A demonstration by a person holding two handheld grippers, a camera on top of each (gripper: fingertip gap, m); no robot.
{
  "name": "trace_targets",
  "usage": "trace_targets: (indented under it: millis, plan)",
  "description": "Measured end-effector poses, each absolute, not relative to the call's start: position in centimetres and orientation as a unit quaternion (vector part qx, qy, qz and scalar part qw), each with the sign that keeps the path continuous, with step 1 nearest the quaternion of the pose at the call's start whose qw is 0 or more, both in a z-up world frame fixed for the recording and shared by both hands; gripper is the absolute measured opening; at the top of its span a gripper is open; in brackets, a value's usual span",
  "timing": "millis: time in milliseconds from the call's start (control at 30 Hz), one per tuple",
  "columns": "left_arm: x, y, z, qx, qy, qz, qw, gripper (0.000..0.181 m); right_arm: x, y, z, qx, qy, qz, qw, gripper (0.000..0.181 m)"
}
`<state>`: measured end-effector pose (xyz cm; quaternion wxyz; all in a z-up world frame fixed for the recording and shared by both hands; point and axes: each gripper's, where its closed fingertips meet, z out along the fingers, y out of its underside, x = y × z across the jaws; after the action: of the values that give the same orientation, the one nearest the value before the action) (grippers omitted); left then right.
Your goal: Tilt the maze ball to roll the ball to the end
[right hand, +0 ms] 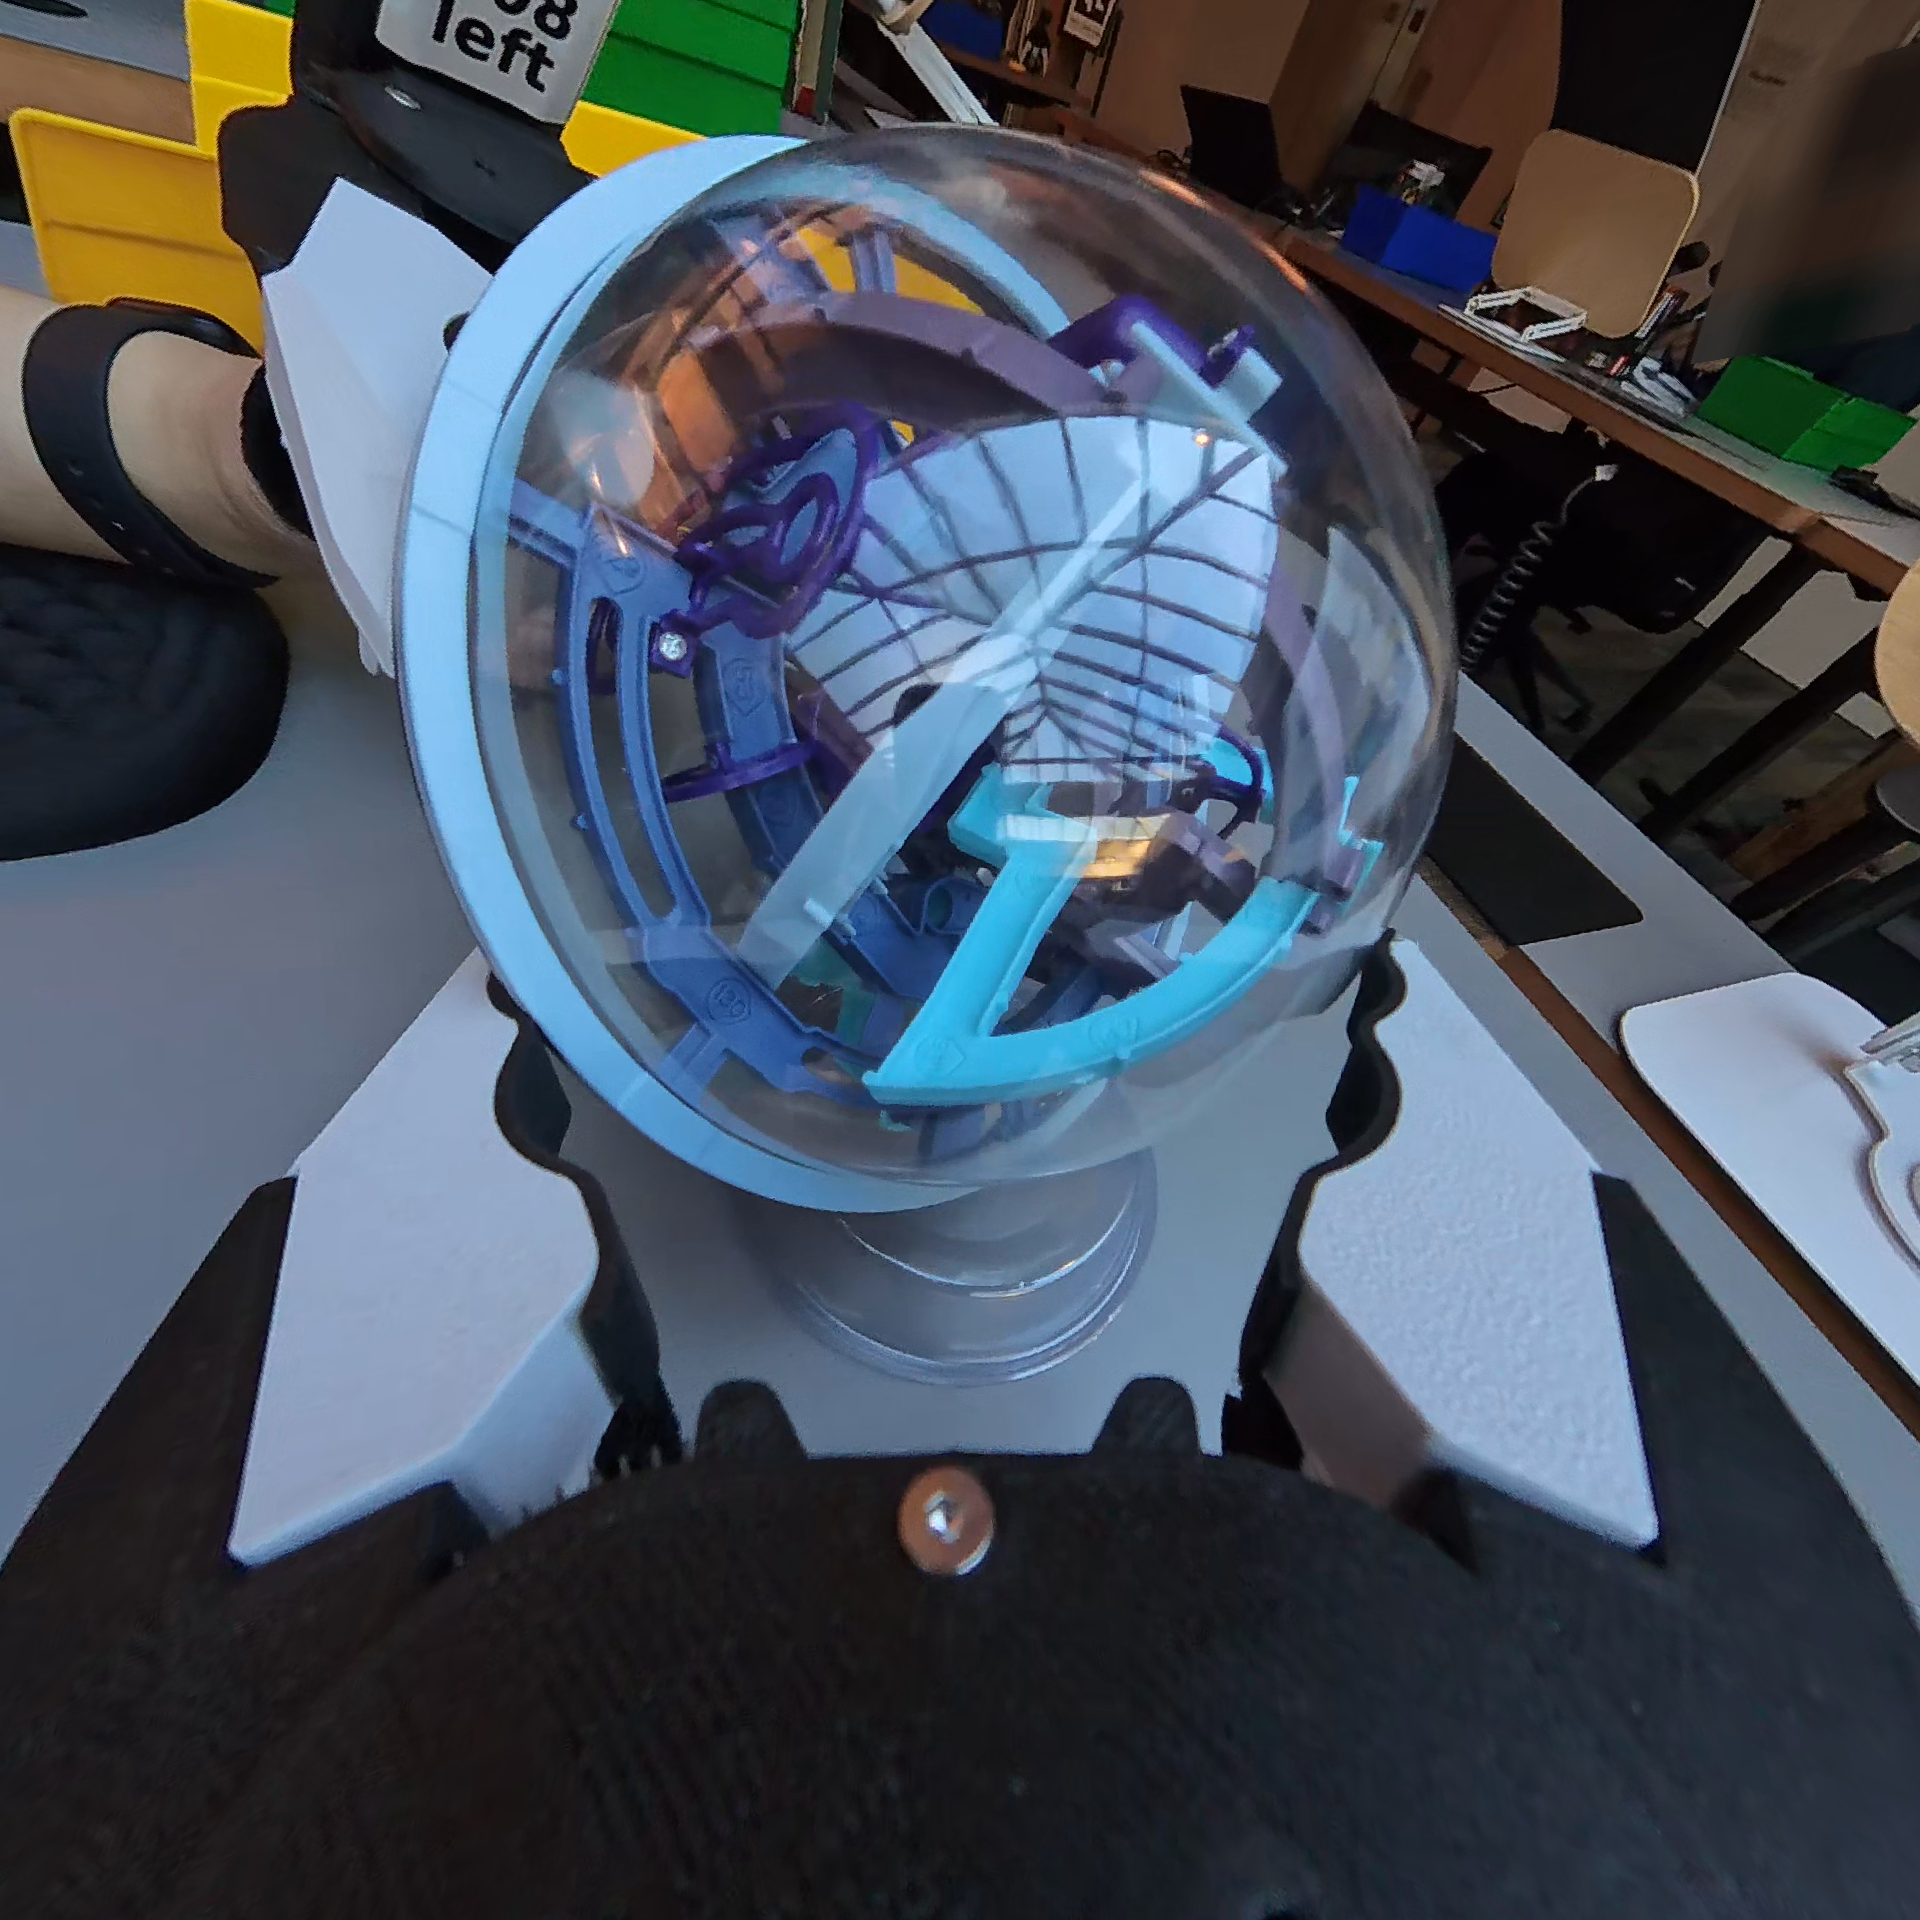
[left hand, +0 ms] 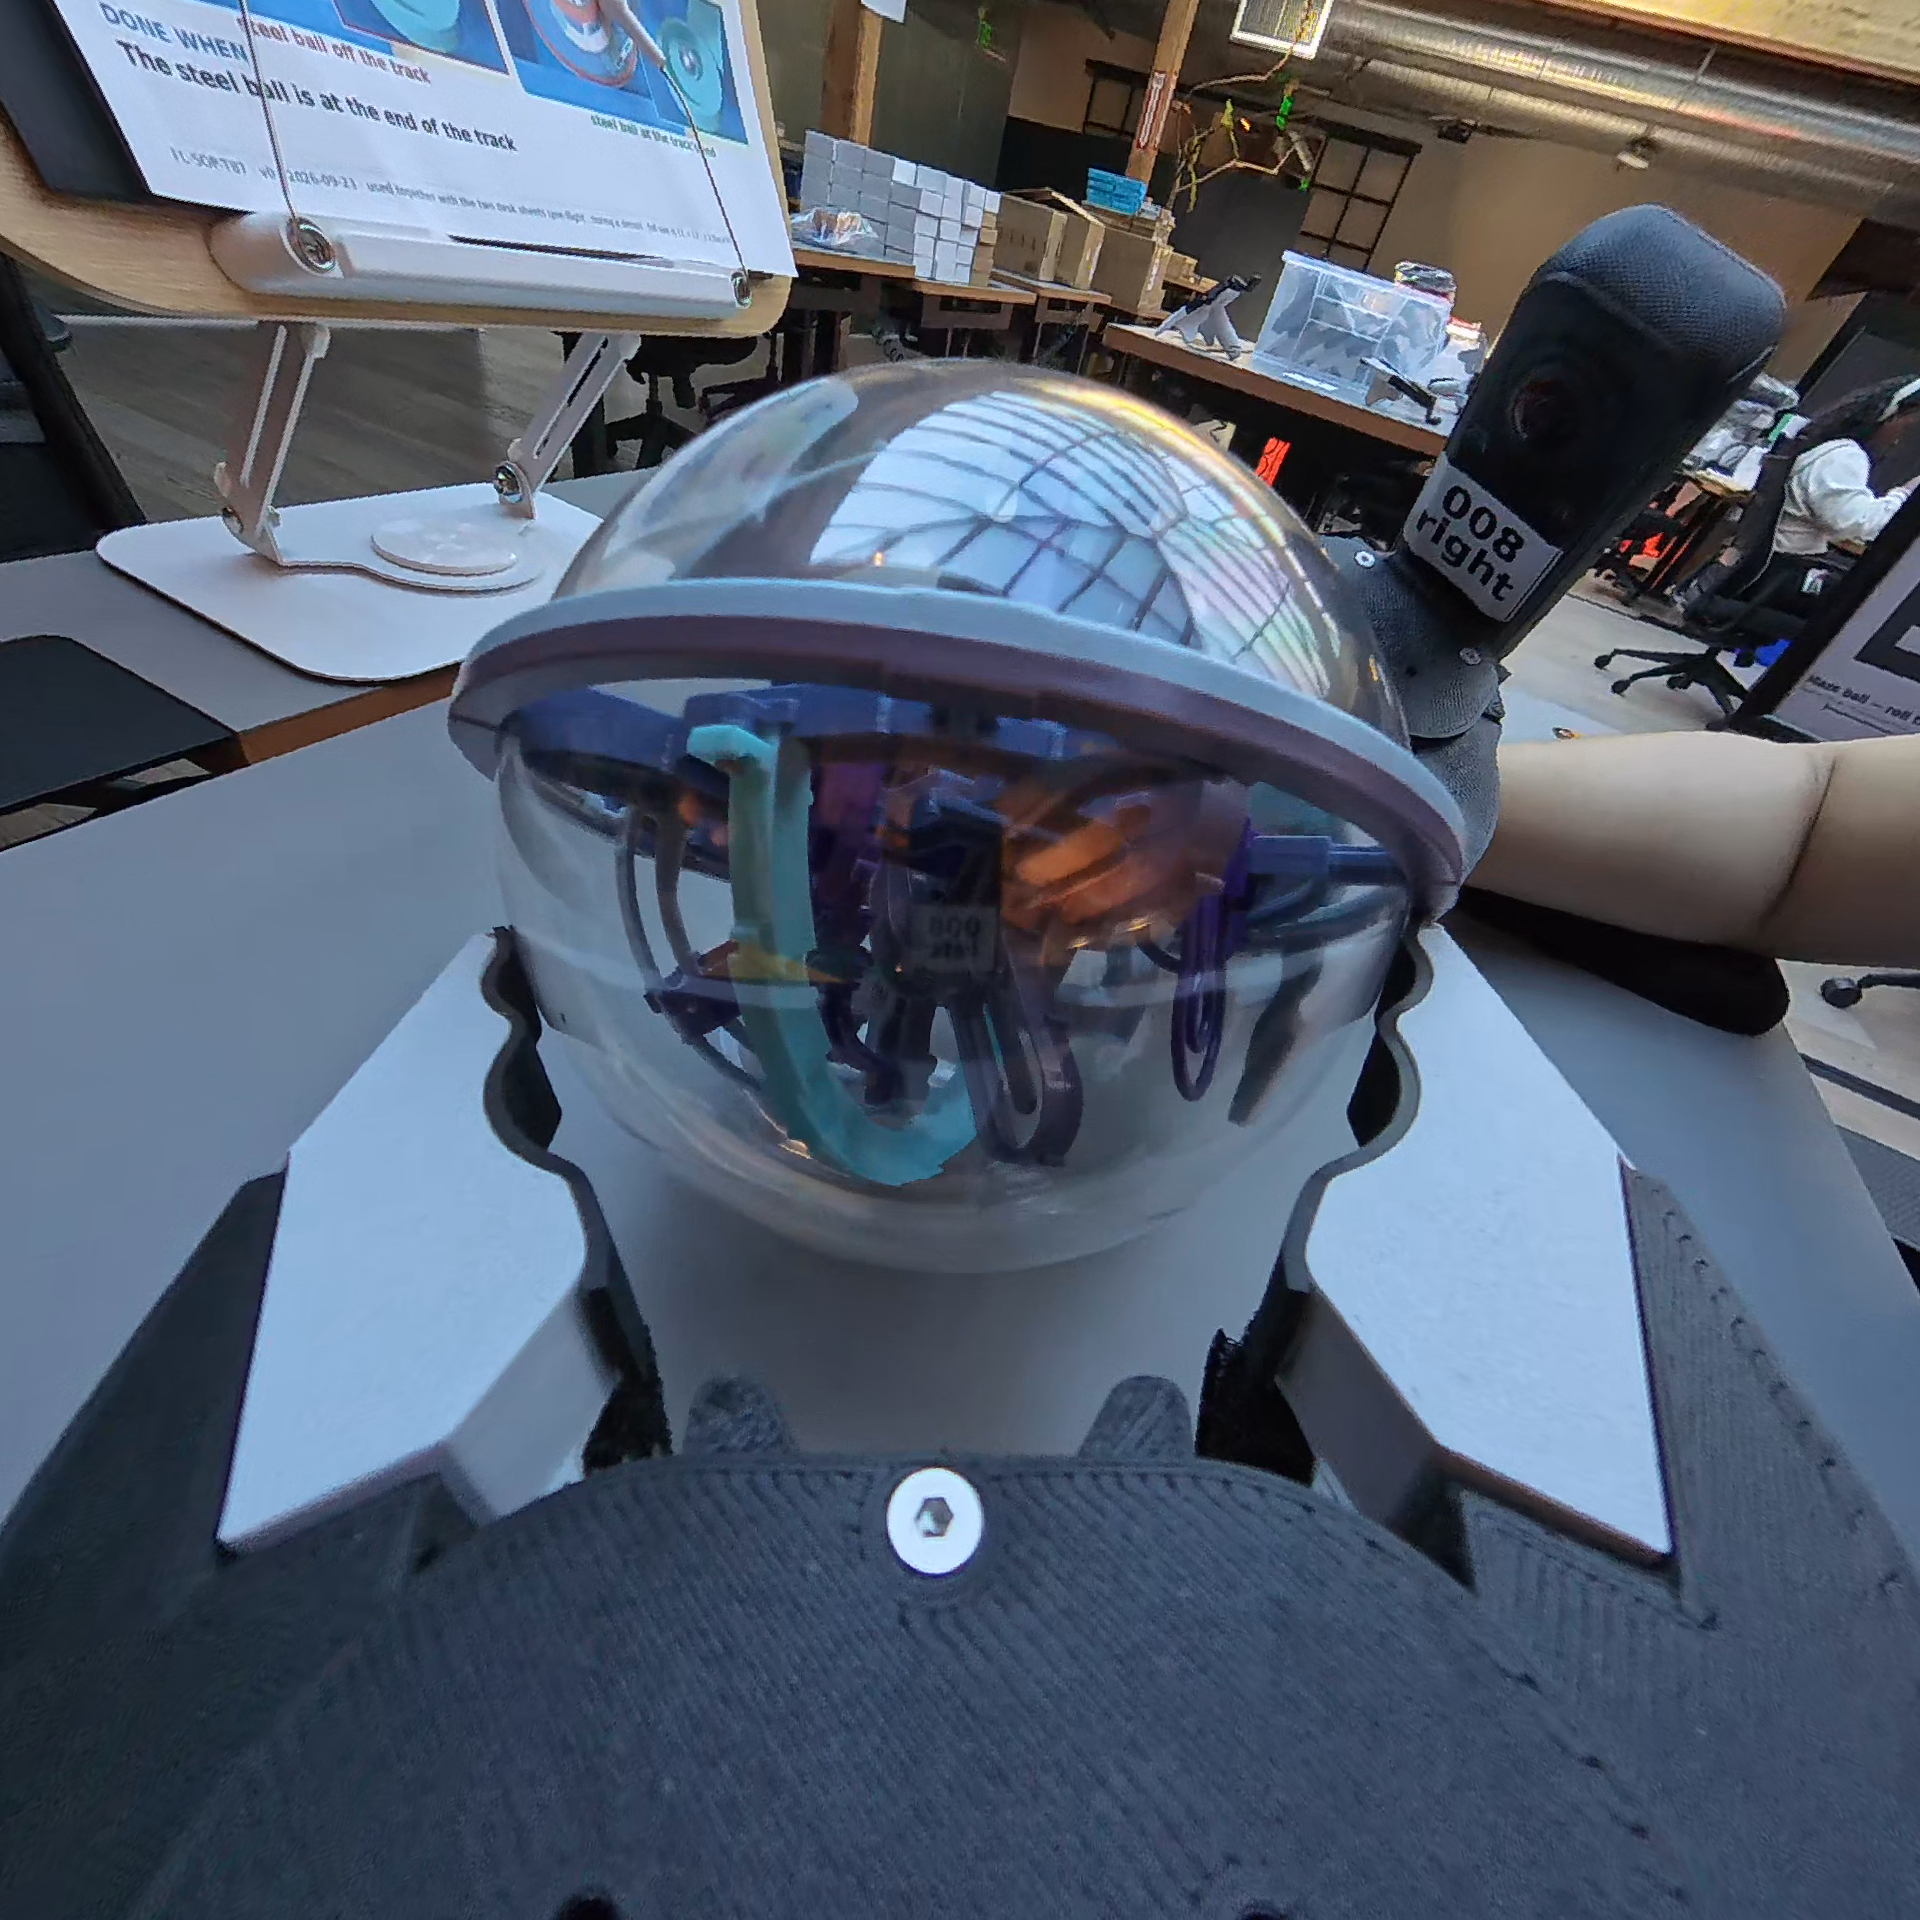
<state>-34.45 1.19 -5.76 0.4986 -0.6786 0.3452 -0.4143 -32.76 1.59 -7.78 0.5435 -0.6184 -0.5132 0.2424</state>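
1. The grey table (left hand: 156,1039) carries the whole setup, and the maze ball (left hand: 956,831) sits on it above a clear ring stand (right hand: 966,1299), between the 2 grippers.
2. The maze ball is a rigid clear plastic sphere with a pale equator band (right hand: 436,665); I judge it light, hard, slippery and liable to crack if squeezed.
3. The left gripper (left hand: 951,1039) is spread wide, its 2 fingers flanking the lower shell; whether they touch it I cannot tell.
4. The right gripper (right hand: 940,1039) is likewise spread around the shell's lower half.
5. The best hold is probably opposite sides near the band, with gentle pressure.
6. A small steel ball (right hand: 675,647) appears to rest on the blue track (right hand: 644,831).
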Motion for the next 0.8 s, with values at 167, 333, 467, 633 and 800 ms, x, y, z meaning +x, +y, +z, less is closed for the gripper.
trace_targets:
  millis: [167, 333, 467, 633, 800]
  plan:
    - [-34.3, 1.1, -5.7, -0.678, 0.345, -0.413, 0.5, 0.154, -32.6, 1.5, -7.9, -0.622, -0.507, 0.248, 0.543, 0.15]
    - [-34.2, 1.1, -5.3, -0.677, 0.338, -0.419, 0.502, 0.154, -32.2, 1.3, -8.6, -0.63, -0.507, 0.251, 0.533, 0.146]
    - [-34.2, 1.0, -5.0, -0.672, 0.338, -0.422, 0.505, 0.154, -32.0, 1.0, -9.0, -0.63, -0.511, 0.246, 0.53, 0.144]
    - [-34.2, 1.0, -5.0, -0.669, 0.339, -0.425, 0.507, 0.154, -31.9, 1.0, -8.9, -0.63, -0.509, 0.248, 0.531, 0.143]
    - [-33.9, 0.6, -5.1, -0.67, 0.348, -0.42, 0.504, 0.154, -31.7, 0.8, -8.8, -0.632, -0.506, 0.246, 0.534, 0.143]
